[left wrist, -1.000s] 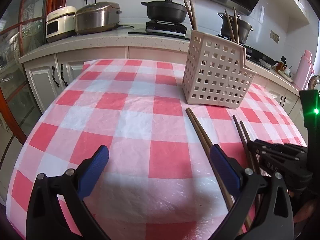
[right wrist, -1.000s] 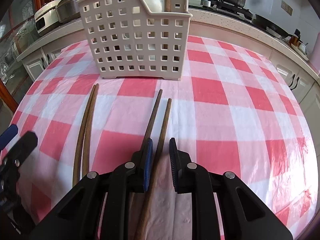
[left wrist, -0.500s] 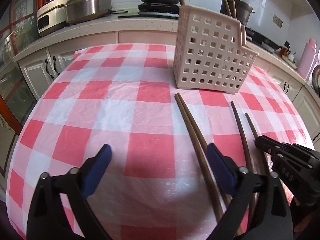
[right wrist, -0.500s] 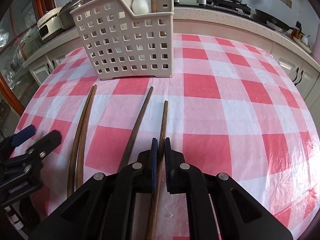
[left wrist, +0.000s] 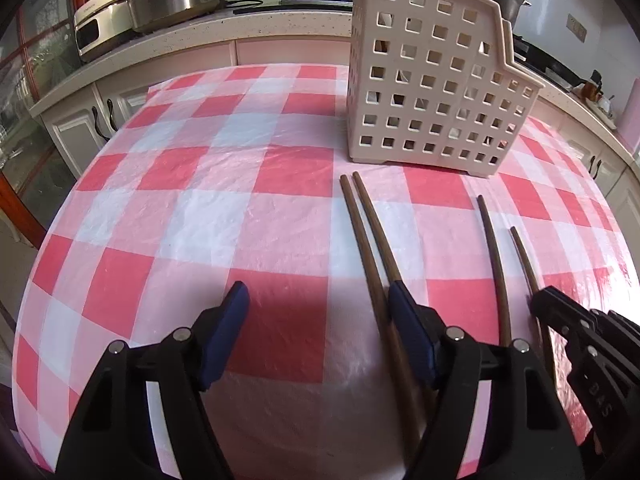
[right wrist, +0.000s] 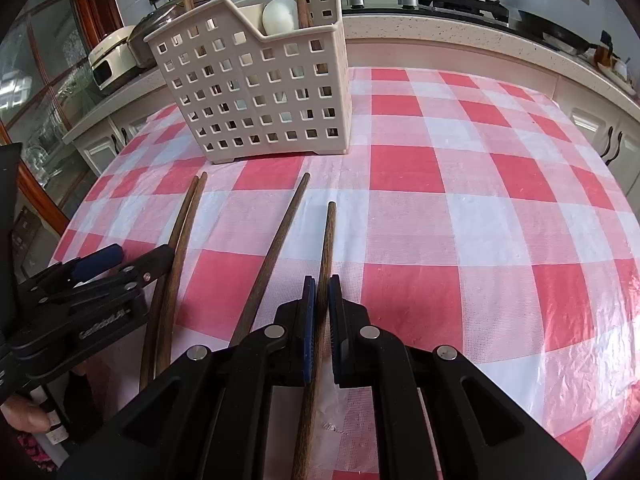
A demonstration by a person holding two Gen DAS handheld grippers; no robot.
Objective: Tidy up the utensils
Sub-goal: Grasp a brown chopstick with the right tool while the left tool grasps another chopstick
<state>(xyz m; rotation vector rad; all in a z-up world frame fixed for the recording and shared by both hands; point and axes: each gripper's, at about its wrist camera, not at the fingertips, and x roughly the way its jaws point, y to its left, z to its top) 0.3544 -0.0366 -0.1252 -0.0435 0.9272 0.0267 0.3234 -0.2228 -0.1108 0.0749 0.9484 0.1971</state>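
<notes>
A beige perforated utensil basket (left wrist: pixel 432 96) (right wrist: pixel 256 92) stands on the red-checked tablecloth (left wrist: pixel 200 208) and holds several chopsticks and a white spoon. A pair of wooden chopsticks (left wrist: pixel 368 232) (right wrist: pixel 180 232) lies in front of it, with two more single chopsticks beside them. My right gripper (right wrist: pixel 319 284) is shut on the rightmost chopstick (right wrist: pixel 326 248) (left wrist: pixel 524 260); the other single chopstick (right wrist: pixel 276 248) (left wrist: pixel 496 256) lies just left of it. My left gripper (left wrist: pixel 318 300) is open and empty, its right finger (left wrist: pixel 408 320) over the chopstick pair.
A kitchen counter (left wrist: pixel 240 24) with a rice cooker, pots and a stove runs behind the table. Cabinets (left wrist: pixel 88 128) stand to the left and at the right (right wrist: pixel 600 136). The tablecloth's right half (right wrist: pixel 500 200) is bare.
My right gripper has closed on the rightmost chopstick. My left gripper has moved forward and right, closer to the chopstick pair, and stays open.
</notes>
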